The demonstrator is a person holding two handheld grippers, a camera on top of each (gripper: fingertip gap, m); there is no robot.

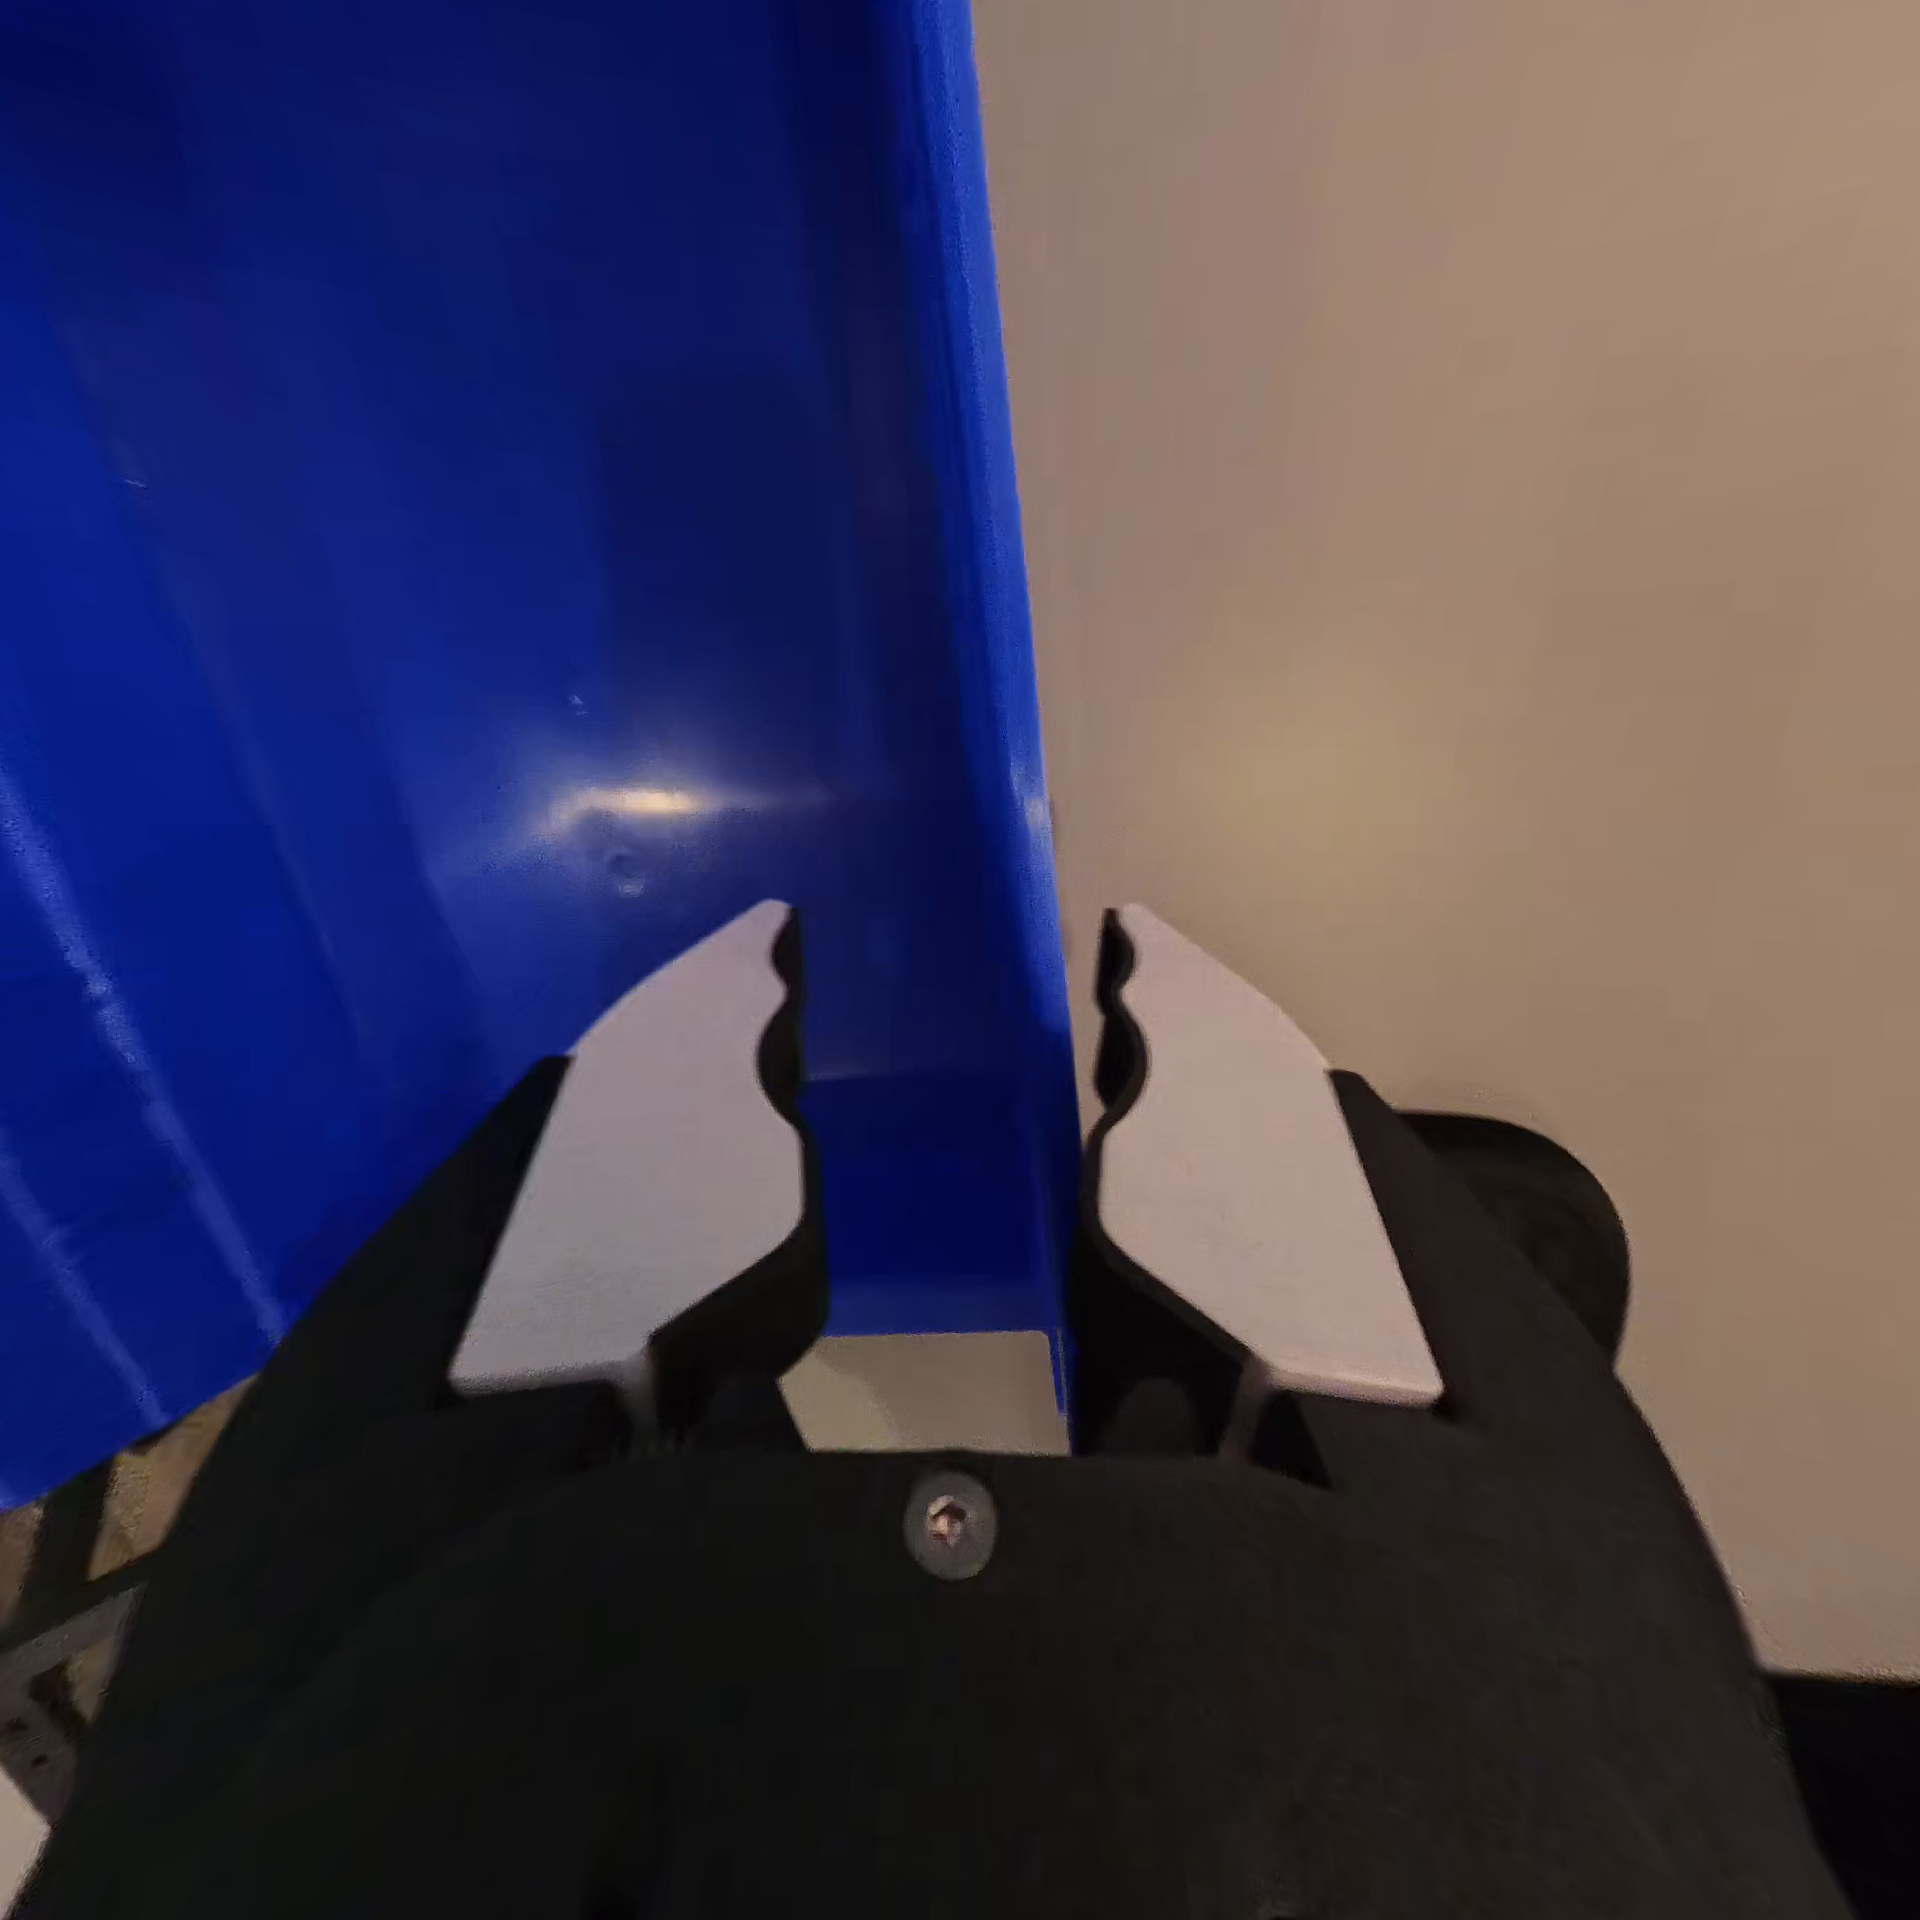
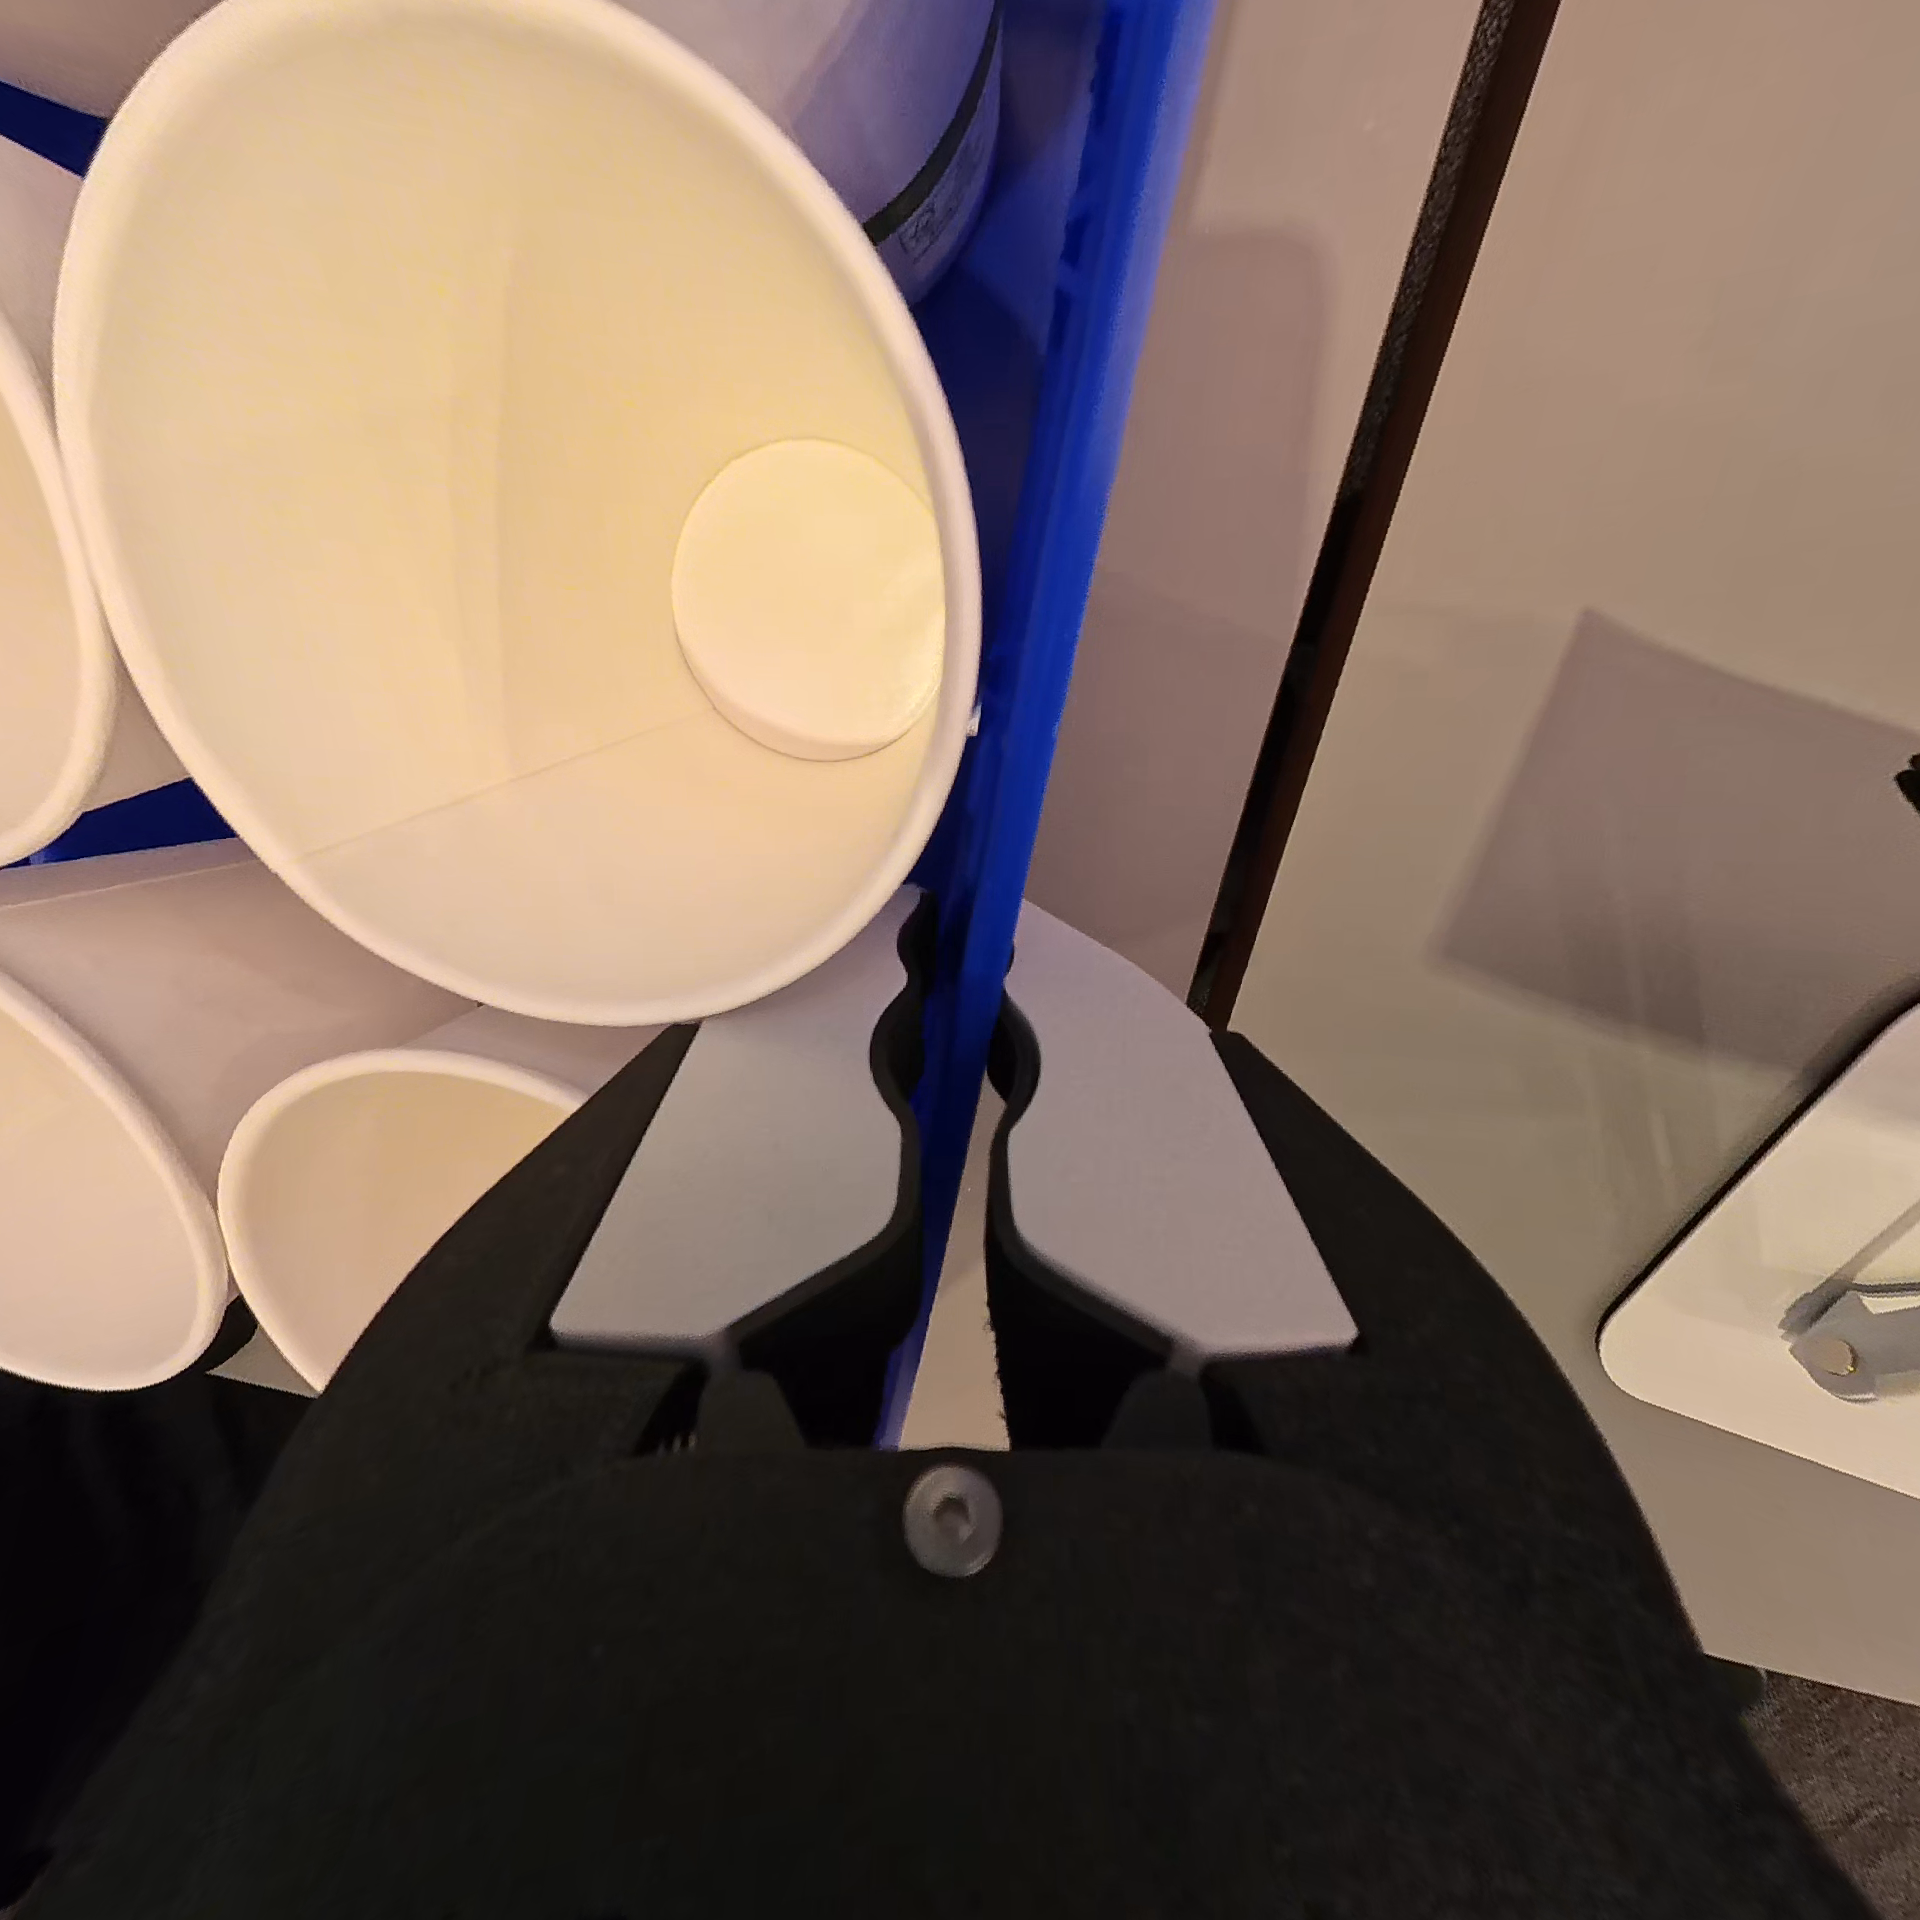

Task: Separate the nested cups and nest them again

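Note:
In the right wrist view several white paper cups lie on their sides in a blue plastic bin (image 2: 1049, 623), mouths toward me. The largest cup (image 2: 499, 499) is at upper left and a smaller one (image 2: 395, 1195) lies below it. My right gripper (image 2: 966, 935) is shut on the bin's thin side wall, one finger inside by the cups and one outside. In the left wrist view the blue bin (image 1: 468, 623) fills the left half and no cups show. My left gripper (image 1: 945, 925) straddles the bin's edge, and the blue rim fills the gap between its fingers.
A pale wall or surface (image 1: 1455, 520) lies right of the bin in the left wrist view. In the right wrist view a dark strip (image 2: 1382, 520) runs up beside the bin, and a white rounded device (image 2: 1766, 1299) sits at the right edge.

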